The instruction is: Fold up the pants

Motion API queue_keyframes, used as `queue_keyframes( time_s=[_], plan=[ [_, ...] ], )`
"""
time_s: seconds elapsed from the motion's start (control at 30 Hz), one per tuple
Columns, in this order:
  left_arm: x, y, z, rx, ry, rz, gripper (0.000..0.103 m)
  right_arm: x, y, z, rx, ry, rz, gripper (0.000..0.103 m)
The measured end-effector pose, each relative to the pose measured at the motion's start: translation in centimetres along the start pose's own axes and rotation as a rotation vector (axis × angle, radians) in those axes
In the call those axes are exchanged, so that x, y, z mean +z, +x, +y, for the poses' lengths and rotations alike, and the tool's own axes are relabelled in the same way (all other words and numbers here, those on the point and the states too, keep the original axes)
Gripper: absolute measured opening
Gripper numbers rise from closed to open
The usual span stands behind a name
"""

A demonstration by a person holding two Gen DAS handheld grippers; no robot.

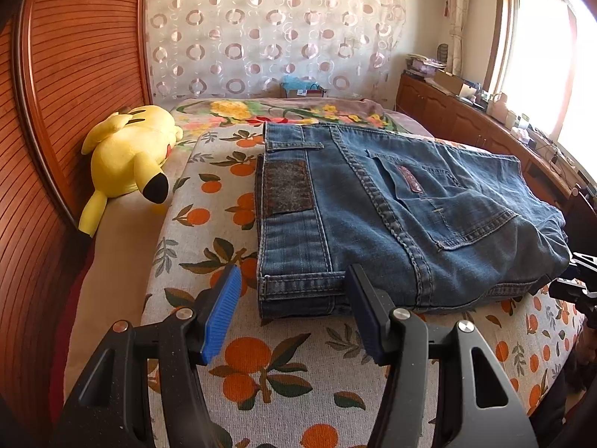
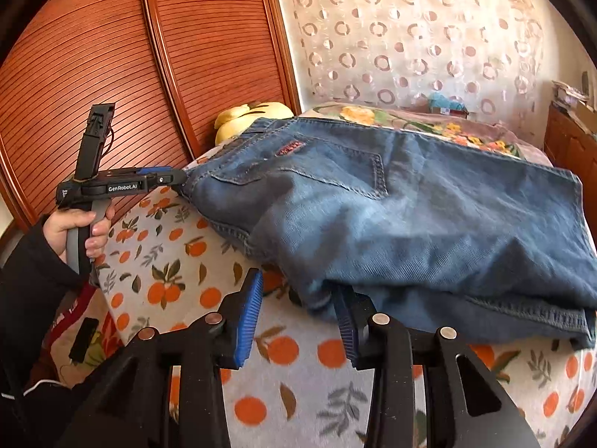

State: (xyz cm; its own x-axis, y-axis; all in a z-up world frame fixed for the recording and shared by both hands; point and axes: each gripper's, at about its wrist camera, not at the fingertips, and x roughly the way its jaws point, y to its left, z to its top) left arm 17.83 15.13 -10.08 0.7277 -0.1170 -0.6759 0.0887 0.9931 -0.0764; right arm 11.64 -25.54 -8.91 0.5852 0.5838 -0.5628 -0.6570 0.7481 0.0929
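Though folded, one jeans [image 1: 391, 216], one plush [image 1: 130, 153], two tongs agape: left gripper [image 1: 294, 313], right gripper [image 2: 296, 317].

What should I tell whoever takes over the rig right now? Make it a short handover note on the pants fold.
Left gripper: jaws open, straddling the waistband corner of the jeans, not pinching it.
Right gripper: jaws open at the rumpled folded edge, with cloth between them but not clamped.
Jeans: lying in stacked layers on the orange-print bed cover.
Done: the fold appears to be laid down.
Left: probably back both grippers out and flatten the bulging edge by the right gripper.
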Motion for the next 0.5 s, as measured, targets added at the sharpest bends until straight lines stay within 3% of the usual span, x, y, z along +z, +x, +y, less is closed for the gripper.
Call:
queue_keyframes(
  time_s=[0.03, 0.1, 0.23, 0.47, 0.5],
  plan=[
    [0.1, 0.1, 0.0, -0.003, 0.0, 0.002, 0.059, -0.1, 0.1, 0.2, -0.01, -0.008, 0.002, 0.012],
    [0.2, 0.3, 0.2, -0.005, -0.003, 0.006, 0.059, -0.2, -0.3, 0.2, -0.002, 0.002, -0.005, 0.006],
    [0.4, 0.3, 0.2, 0.009, 0.003, 0.0, 0.059, -0.7, -3.1, -0.1, 0.027, 0.024, -0.062, 0.004],
    [0.1, 1.0, 0.1, -0.002, -0.005, 0.031, 0.059, -2.2, -1.5, -0.5, 0.011, 0.025, 0.006, 0.004],
    [0.0, 1.0, 0.1, -0.008, -0.006, 0.037, 0.054, -2.3, -1.3, -0.6, 0.011, 0.03, 0.008, 0.004]
  ],
)
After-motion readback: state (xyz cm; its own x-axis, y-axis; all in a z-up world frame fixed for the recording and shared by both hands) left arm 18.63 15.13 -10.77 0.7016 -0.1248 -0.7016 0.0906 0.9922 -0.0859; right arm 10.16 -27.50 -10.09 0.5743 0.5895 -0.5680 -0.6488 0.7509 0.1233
